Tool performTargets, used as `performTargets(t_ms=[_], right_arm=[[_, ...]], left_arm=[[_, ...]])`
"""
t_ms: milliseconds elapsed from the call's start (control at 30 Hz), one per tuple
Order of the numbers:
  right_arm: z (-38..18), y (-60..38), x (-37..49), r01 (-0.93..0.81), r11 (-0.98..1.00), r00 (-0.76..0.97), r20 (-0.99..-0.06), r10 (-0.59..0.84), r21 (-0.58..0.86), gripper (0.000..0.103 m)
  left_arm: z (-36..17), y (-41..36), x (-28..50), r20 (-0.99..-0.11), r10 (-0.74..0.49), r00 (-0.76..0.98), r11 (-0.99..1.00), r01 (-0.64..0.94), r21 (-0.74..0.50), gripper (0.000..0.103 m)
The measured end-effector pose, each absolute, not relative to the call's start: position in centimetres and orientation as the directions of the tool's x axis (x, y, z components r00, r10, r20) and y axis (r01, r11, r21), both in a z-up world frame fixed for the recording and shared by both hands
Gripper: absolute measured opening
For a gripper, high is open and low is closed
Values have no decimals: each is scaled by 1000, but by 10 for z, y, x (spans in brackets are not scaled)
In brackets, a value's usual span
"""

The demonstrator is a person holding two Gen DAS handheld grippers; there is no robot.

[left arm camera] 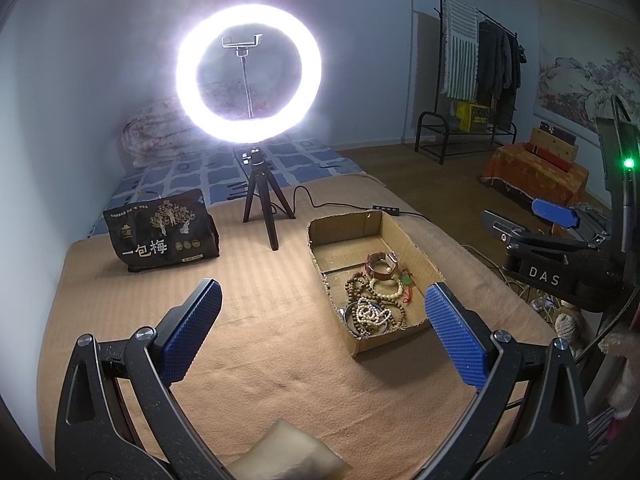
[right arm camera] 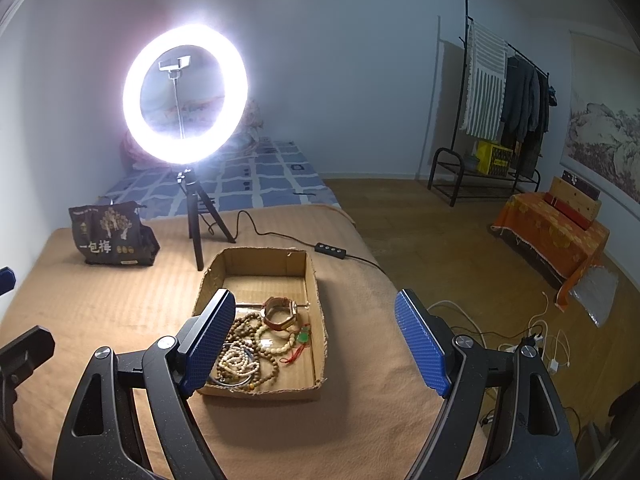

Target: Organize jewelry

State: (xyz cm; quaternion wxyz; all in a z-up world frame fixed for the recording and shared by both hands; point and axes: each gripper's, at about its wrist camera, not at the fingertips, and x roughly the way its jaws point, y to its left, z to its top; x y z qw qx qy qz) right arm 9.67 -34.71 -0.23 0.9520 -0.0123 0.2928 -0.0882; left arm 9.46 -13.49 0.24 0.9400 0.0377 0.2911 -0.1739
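Observation:
A shallow cardboard box (left arm camera: 396, 232) (right arm camera: 264, 258) lies on the tan blanket. In its near half is a heap of jewelry: wooden bead strings (left arm camera: 362, 284) (right arm camera: 246, 326), a pale bead bracelet (left arm camera: 370, 314) (right arm camera: 236, 362), a brown leather band (left arm camera: 382, 266) (right arm camera: 280, 314) and a green pendant on red cord (right arm camera: 303, 337). My left gripper (left arm camera: 322, 328) hovers open and empty to the left of the box. My right gripper (right arm camera: 316, 340) also stands open above the box's near right corner, holding nothing; it shows from the side in the left wrist view (left arm camera: 556, 212).
A lit ring light on a small tripod (left arm camera: 256, 200) (right arm camera: 196, 216) stands behind the box, its cable and switch (right arm camera: 330, 249) trailing right. A dark snack bag (left arm camera: 162, 236) (right arm camera: 110, 236) sits back left. Beyond the bed's right edge are cables (right arm camera: 536, 340), a clothes rack and an orange-draped bench.

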Motion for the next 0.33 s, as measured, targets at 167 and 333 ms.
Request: performTargets(t_ms=[167, 333], right_arm=[[-2, -346, 97, 160, 984, 812, -556, -175, -76, 82], [-2, -347, 96, 159, 984, 812, -557, -174, -77, 82]], left_arm=[[4, -133, 96, -559, -304, 771, 937, 348, -29, 103], [7, -130, 95, -542, -293, 788, 940, 340, -15, 103]])
